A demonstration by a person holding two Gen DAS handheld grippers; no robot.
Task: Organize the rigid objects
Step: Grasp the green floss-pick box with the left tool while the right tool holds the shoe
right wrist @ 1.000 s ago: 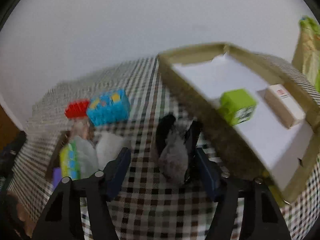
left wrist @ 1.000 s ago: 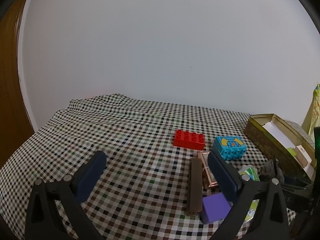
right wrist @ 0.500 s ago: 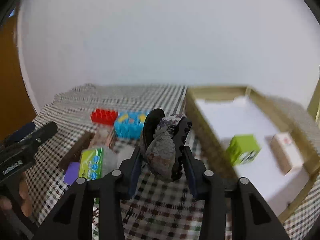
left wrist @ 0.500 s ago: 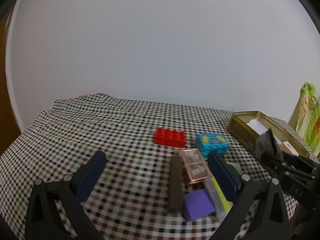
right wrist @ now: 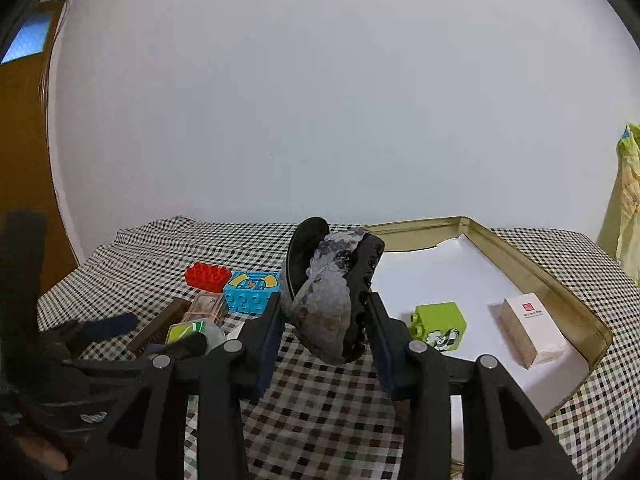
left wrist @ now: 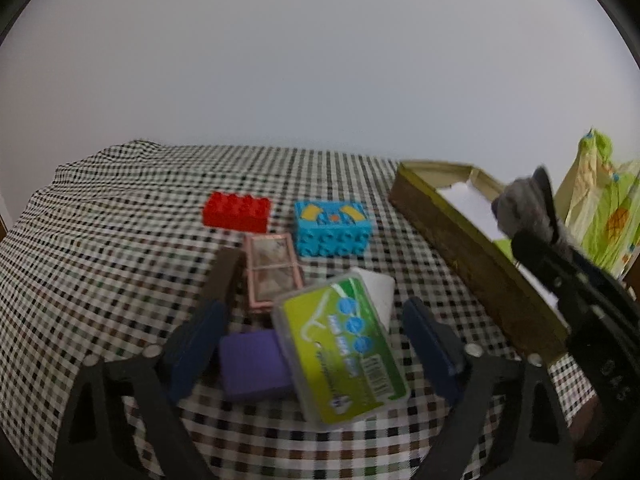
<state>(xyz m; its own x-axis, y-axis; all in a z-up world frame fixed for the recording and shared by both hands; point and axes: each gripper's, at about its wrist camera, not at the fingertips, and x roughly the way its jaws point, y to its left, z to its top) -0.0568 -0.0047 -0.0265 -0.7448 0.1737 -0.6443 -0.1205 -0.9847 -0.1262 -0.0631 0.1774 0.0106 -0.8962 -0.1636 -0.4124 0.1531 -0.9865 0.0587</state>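
My left gripper point(left wrist: 312, 340) is low over a pile on the checked cloth, its jaws closing. A purple block point(left wrist: 252, 364) and a green card case point(left wrist: 344, 352) lie between the pads, and I see no pad pressing on them. Behind them are a pink framed case point(left wrist: 272, 270), a brown bar point(left wrist: 224, 276), a red brick point(left wrist: 236, 210) and a blue brick point(left wrist: 332, 228). My right gripper point(right wrist: 324, 308) is shut on a grey and black clip point(right wrist: 332, 276), held above the cloth beside the gold tin tray point(right wrist: 540, 272).
The tray has a white lining and holds a green block point(right wrist: 440, 326) and a small white box point(right wrist: 532, 328). A yellow-green bag point(left wrist: 600, 220) hangs at the far right. A brown door point(right wrist: 28, 160) stands at the left, and a white wall lies behind the table.
The left gripper has moved over the pile, so the purple block and green case now sit between its narrowing fingers. The right gripper shut on the clip and lifted it off the cloth.
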